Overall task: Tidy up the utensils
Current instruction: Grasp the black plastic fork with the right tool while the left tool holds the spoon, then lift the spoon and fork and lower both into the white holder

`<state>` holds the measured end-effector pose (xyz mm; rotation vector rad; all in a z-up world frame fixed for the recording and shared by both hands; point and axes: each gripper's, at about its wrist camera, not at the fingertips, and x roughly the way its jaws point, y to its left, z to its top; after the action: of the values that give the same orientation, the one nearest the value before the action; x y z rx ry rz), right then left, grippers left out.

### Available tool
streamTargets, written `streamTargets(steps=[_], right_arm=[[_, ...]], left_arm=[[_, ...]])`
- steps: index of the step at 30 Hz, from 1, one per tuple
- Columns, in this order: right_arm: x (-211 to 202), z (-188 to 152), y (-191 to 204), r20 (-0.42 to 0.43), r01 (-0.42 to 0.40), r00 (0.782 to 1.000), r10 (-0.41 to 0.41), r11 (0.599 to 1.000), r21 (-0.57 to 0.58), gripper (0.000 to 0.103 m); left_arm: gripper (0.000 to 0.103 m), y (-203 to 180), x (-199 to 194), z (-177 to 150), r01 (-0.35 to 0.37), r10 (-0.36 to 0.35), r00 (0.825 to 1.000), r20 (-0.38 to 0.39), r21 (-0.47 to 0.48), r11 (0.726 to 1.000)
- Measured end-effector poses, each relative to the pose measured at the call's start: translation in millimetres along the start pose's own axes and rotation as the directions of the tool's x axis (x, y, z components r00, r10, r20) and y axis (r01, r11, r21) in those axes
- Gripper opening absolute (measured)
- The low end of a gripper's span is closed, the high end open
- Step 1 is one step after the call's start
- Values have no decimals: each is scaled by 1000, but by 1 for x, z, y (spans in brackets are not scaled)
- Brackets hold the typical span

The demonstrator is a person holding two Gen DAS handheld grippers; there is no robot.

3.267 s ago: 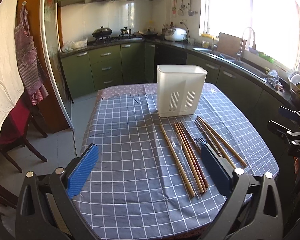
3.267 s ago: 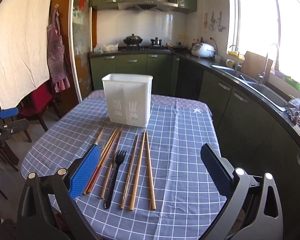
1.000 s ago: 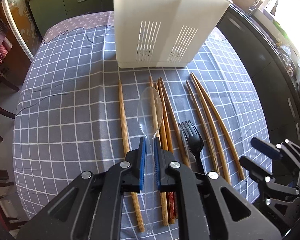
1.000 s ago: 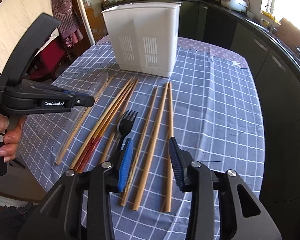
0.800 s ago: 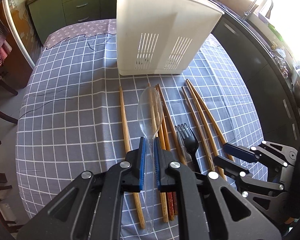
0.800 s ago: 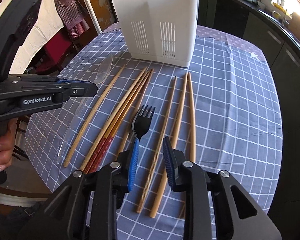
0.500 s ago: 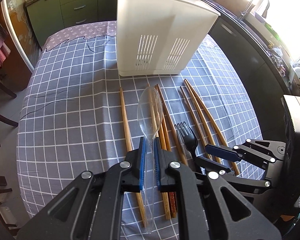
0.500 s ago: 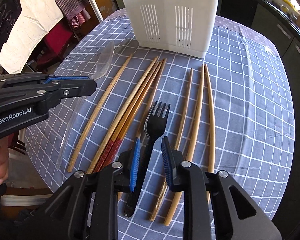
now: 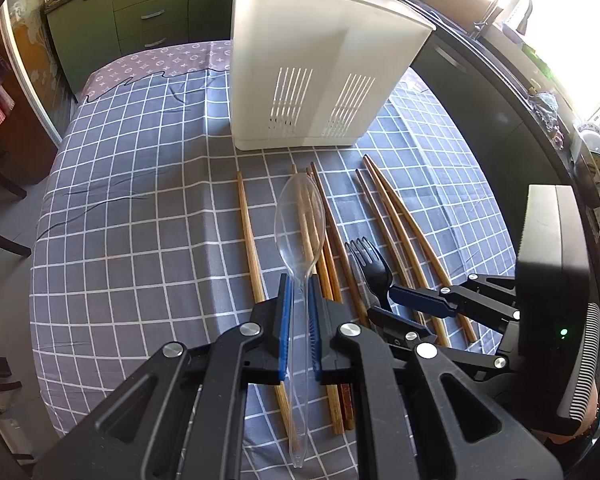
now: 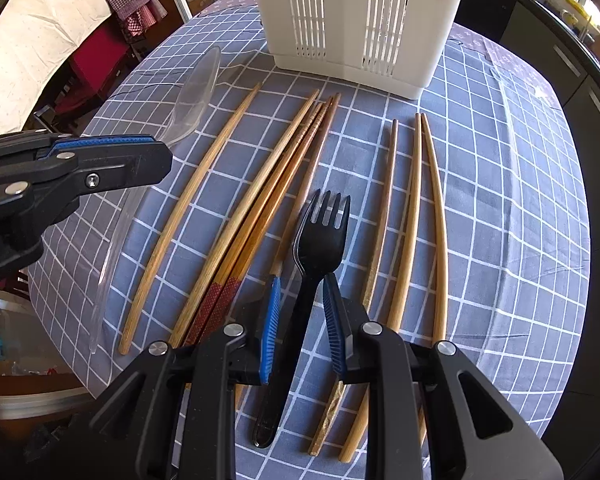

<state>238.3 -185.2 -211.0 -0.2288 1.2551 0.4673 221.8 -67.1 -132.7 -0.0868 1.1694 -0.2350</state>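
My left gripper (image 9: 300,280) is shut on a clear plastic spoon (image 9: 300,220) and holds it above the table, bowl pointing at the white utensil caddy (image 9: 320,76). It also shows in the right wrist view (image 10: 156,156), with the spoon (image 10: 196,92). My right gripper (image 10: 302,284) is low over the table, its pads either side of the handle of a black plastic fork (image 10: 320,236), with small gaps showing. The fork (image 9: 370,264) and right gripper (image 9: 380,300) also show in the left wrist view. Several wooden chopsticks (image 10: 260,200) lie beside the fork.
The caddy (image 10: 360,16) stands upright at the far side of the checked tablecloth (image 9: 140,220). More chopsticks (image 10: 416,216) lie right of the fork. Green cabinets (image 9: 132,12) and a counter with a sink (image 9: 500,4) lie beyond the table. A red chair (image 10: 96,64) stands at the left.
My right gripper has come down and forward over the fork and its jaws have narrowed around the handle. My left gripper keeps the spoon and has barely moved.
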Motion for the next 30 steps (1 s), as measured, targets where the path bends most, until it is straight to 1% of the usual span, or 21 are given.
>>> streamTargets(steps=[3,8,10,13,16,18,20,22,24,26,27,30], right_arm=[[3,0,3,0,9,1000,-9,1000,1,16],[5,2,-1,13,4,1000,-4,1000,7,12],[1,0,-5,30,-8,1000,8,1000,13,9],[-16,-7,-10,82,-42,996,40,999,21,9],[-39,-12,-15,157,-91,984,85,995,31,9],[-55,-17,-21,222,-128,968,116,991,43,9],[-71,-22,-27,282,-168,948,147,984,51,9],[-85,-28,-31,334,-197,927,169,979,52,9],[-98,-34,-37,378,-214,908,179,976,52,9],[-107,-38,-41,410,-230,893,188,972,54,9],[-113,-43,-44,422,-242,885,197,969,55,9],[-121,-48,-48,450,-254,869,205,966,51,9]], left_arm=[[8,0,0,0,6,-6,1000,1,3,1000],[8,1,-1,-1,8,-8,1000,3,3,1000],[8,1,-4,0,12,-12,1000,10,0,1000],[8,0,-16,3,16,-17,999,37,6,1000],[8,-4,-36,9,32,-33,996,84,17,999],[8,-8,-54,16,52,-54,991,124,24,998],[8,-12,-75,27,79,-83,981,178,33,996],[8,-16,-98,42,96,-104,962,251,44,994],[8,-20,-121,61,102,-114,933,342,53,993],[8,-24,-141,80,95,-110,892,438,58,994],[8,-26,-148,90,89,-108,868,484,61,994],[9,-34,-158,118,70,-98,808,581,70,995]])
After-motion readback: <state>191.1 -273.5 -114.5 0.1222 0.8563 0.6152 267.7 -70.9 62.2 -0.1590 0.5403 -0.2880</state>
